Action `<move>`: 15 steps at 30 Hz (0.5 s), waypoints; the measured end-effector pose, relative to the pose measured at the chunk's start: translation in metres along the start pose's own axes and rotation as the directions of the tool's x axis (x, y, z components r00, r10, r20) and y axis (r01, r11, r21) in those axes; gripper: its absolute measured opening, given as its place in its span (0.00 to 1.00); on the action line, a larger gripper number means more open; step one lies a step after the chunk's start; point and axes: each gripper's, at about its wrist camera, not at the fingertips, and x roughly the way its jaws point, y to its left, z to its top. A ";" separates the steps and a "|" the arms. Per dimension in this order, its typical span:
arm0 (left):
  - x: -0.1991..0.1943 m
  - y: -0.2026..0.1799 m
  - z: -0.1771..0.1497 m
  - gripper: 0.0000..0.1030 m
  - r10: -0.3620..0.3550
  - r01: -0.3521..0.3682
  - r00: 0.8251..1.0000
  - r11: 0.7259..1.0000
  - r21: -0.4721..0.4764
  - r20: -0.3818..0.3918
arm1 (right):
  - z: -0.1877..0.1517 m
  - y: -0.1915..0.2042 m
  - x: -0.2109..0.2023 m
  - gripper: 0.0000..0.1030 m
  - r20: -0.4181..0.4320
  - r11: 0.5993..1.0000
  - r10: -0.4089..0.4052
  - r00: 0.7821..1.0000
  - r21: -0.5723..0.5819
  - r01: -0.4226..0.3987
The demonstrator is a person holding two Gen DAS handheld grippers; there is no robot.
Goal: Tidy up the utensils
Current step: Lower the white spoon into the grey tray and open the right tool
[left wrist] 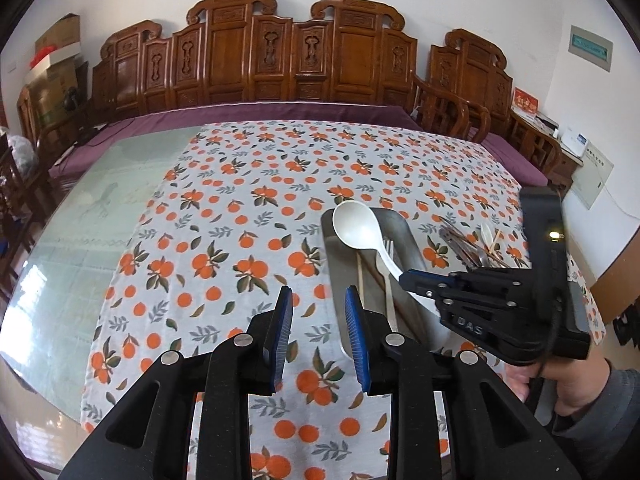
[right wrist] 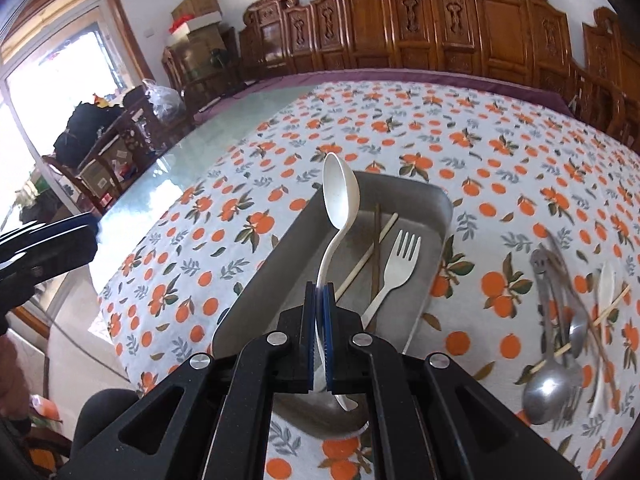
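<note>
Starting at the left, the left gripper [left wrist: 319,338] hangs with jaws apart and nothing between them, above the orange-print tablecloth [left wrist: 224,240]. Next comes the metal tray [right wrist: 400,200], where a white fork [right wrist: 402,258] and chopsticks [right wrist: 376,248] lie. Above it the right gripper [right wrist: 319,334] is clamped on the white spoon [right wrist: 340,196]. Furthest right, loose utensils [right wrist: 560,320] lie heaped on the cloth.

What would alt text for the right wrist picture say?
The right tool grips a white spoon by its handle above a metal tray holding a white fork and chopsticks. More cutlery lies right, on the orange-print tablecloth.
</note>
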 end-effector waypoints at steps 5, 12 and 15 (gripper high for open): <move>-0.004 0.008 -0.002 0.24 0.009 -0.008 1.000 1.000 -0.010 0.002 | -0.001 -0.001 0.018 0.04 -0.037 0.999 -0.023 0.999 0.037 0.025; -0.004 0.011 -0.004 0.25 0.014 -0.014 1.000 1.000 -0.013 -0.005 | -0.005 0.001 0.027 0.05 -0.050 0.999 0.008 0.999 0.050 -0.005; -0.004 0.008 -0.004 0.25 0.014 -0.014 1.000 1.000 -0.006 -0.006 | -0.005 0.000 0.024 0.08 -0.039 0.999 0.018 0.999 0.040 -0.016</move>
